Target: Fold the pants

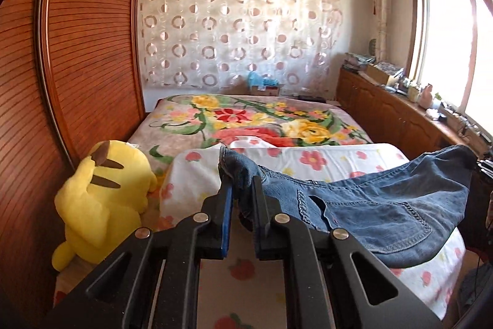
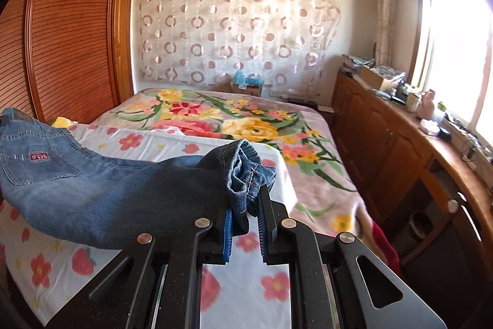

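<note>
A yellow plush toy [image 1: 101,205] was seen at the left beside the wooden wardrobe [image 1: 77,51]. The jeans [image 1: 385,205] were held raised above the flowered sheet [image 1: 323,159] on the bed, stretched between both grippers. The left gripper [image 1: 240,184] was clamped narrowly on one bunched end, and the right gripper [image 2: 246,205] was clamped likewise on the other.

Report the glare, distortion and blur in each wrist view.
Left wrist view: the window is blown out white at right, the wardrobe bows strongly, and the jeans stay sharp. Right wrist view: the same window glares harder, washing out the sill, dark lens corners show, and no motion blur appears.
</note>
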Available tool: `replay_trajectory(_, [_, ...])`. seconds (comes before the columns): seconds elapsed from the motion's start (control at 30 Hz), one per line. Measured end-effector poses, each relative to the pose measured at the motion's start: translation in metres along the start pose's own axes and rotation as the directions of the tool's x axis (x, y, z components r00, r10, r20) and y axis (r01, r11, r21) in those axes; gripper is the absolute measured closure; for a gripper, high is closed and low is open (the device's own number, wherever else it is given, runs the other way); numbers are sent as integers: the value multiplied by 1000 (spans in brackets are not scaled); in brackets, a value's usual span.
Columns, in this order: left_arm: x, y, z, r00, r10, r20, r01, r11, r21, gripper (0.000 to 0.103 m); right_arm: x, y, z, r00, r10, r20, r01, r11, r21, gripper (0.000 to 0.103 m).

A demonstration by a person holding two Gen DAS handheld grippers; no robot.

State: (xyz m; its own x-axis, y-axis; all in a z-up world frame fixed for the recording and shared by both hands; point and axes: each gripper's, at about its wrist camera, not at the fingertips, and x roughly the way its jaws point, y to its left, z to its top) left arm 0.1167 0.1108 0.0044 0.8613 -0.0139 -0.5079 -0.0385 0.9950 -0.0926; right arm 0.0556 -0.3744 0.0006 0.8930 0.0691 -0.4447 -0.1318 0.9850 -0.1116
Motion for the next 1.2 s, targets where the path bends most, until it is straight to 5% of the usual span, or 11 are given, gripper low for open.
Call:
replay_trajectory(0.37, [-39, -23, -75, 993, -75, -96, 75, 997, -2, 90, -40, 2, -57, 998, 28, -57, -24, 996, 86, 90])
replay_trajectory(0.57, [-23, -24, -115, 981, -21, -195, 26, 999, 24, 89, -26, 18, -93, 987, 47, -151, -28, 992, 120, 89])
replay_trajectory(0.97, [-22, -25, -129, 973, -1, -233, 15, 998, 59, 83, -15, -4, -111, 978, 86, -189, -40, 972, 231, 88])
replay_trajectory(1.17, [-27, -24, -131, 974, -4, -227, 20, 997, 69, 71, -18, -5, -122, 979, 85, -186, -37, 969, 244, 88])
replay_trajectory(1.2, [-28, -25, -130, 974, -5, -227, 22, 997, 71, 61, -17, -5, -123, 979, 85, -187, -38, 969, 245, 88])
